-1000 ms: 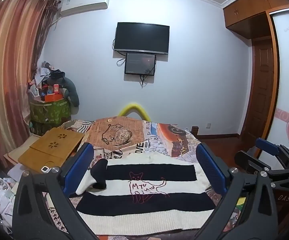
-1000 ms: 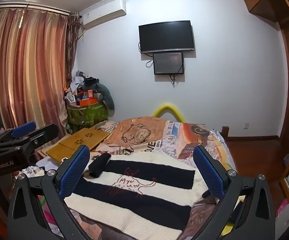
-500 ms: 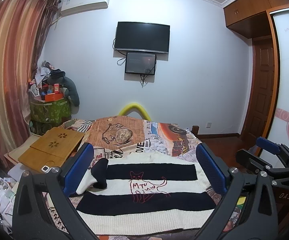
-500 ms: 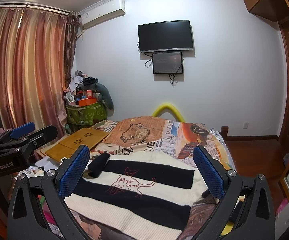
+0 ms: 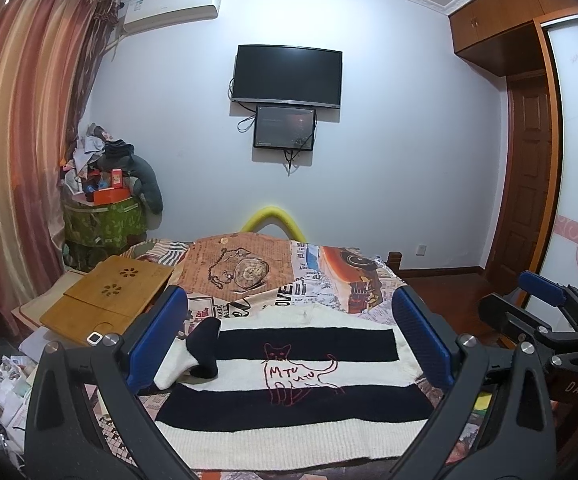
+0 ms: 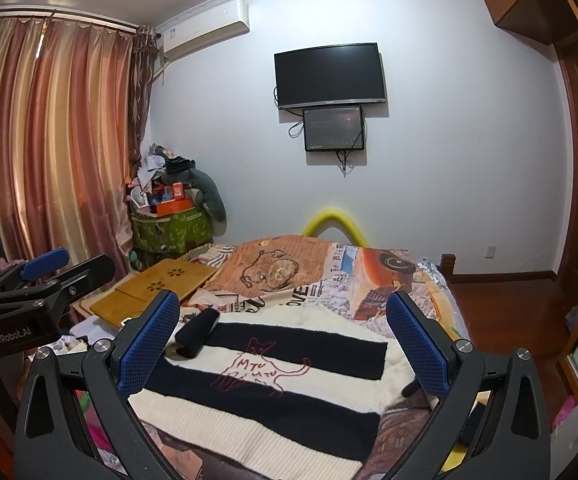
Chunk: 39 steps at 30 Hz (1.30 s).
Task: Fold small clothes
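A small black-and-white striped knit sweater [image 5: 289, 400] with a red cat outline lies flat on the bed; it also shows in the right wrist view [image 6: 265, 396]. Its left sleeve [image 5: 205, 348] is folded inward, its dark cuff lying on the body. My left gripper [image 5: 289, 344] is open and empty, held above the sweater's near edge. My right gripper [image 6: 281, 344] is open and empty, held above the sweater's right side. Each gripper shows at the edge of the other's view, the right one [image 5: 545, 320] and the left one [image 6: 41, 288].
The bed has a printed newspaper-pattern cover [image 5: 273, 272]. A wooden lap desk [image 5: 109, 296] lies at the bed's left. A green cluttered bin [image 5: 101, 224] stands by the curtain. A TV [image 5: 289, 72] hangs on the far wall. A door and wood floor are at right.
Both grippers have shifted only slightly; the sweater has not moved.
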Each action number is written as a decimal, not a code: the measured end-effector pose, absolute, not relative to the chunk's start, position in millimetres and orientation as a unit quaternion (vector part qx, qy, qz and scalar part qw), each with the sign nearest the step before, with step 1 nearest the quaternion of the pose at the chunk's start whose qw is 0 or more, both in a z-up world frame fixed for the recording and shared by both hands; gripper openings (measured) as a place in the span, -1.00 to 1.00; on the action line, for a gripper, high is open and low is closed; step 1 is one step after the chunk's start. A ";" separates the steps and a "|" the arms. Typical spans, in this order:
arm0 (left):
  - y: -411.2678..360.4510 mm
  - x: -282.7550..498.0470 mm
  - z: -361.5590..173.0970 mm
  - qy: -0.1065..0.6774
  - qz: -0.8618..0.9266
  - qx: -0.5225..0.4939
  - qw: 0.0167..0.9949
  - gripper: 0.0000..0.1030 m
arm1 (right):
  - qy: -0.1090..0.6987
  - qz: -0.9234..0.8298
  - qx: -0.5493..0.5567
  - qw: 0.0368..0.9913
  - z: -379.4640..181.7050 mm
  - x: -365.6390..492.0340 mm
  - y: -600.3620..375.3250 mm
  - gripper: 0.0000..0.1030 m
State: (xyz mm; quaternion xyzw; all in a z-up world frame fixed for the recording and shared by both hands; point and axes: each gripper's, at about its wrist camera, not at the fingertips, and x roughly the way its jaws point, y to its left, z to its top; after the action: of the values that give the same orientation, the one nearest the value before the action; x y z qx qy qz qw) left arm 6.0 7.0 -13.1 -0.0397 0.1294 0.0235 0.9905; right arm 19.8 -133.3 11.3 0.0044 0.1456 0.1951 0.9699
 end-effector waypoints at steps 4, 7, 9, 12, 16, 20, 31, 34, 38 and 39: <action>6.4 6.6 -12.6 0.131 0.025 -0.041 0.990 0.99 | 0.146 0.196 0.006 0.970 11.5 19.8 -133.4 0.99; 7.0 6.6 -12.5 0.131 0.025 -0.040 0.990 0.99 | 0.146 0.195 0.005 0.970 12.0 19.3 -133.8 0.99; 7.1 6.6 -11.7 0.131 0.025 -0.041 0.990 0.99 | 0.146 0.196 0.005 0.970 12.0 19.6 -134.0 0.99; 7.2 6.5 -12.1 0.131 0.024 -0.041 0.990 0.99 | 0.145 0.195 0.004 0.970 11.9 19.8 -133.9 0.99; 6.9 7.3 -11.5 0.131 0.026 -0.042 0.990 0.99 | 0.145 0.196 0.005 0.970 11.8 19.5 -134.0 0.99; 5.9 7.4 -9.4 0.131 0.026 -0.044 0.990 0.99 | 0.146 0.196 0.005 0.970 11.9 19.7 -134.1 0.99; 6.4 7.2 -9.1 0.132 0.026 -0.044 0.990 0.99 | 0.144 0.195 0.005 0.970 12.7 19.1 -134.4 0.99; 6.6 6.6 -9.0 0.132 0.027 -0.045 0.990 0.99 | 0.145 0.194 0.005 0.970 12.6 19.0 -134.6 0.99; 6.2 7.5 -8.0 0.134 0.028 -0.047 0.989 0.99 | 0.144 0.194 0.005 0.970 12.7 19.3 -134.9 0.99; 6.3 7.5 -8.1 0.134 0.028 -0.047 0.989 0.99 | 0.145 0.194 0.005 0.970 12.7 19.5 -134.7 0.99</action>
State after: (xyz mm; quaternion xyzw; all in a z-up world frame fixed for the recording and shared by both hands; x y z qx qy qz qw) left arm 7.5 6.3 -8.1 -0.0468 0.1340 0.0280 0.9895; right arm 19.5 -134.7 12.7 0.0053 0.1446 0.1942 0.9702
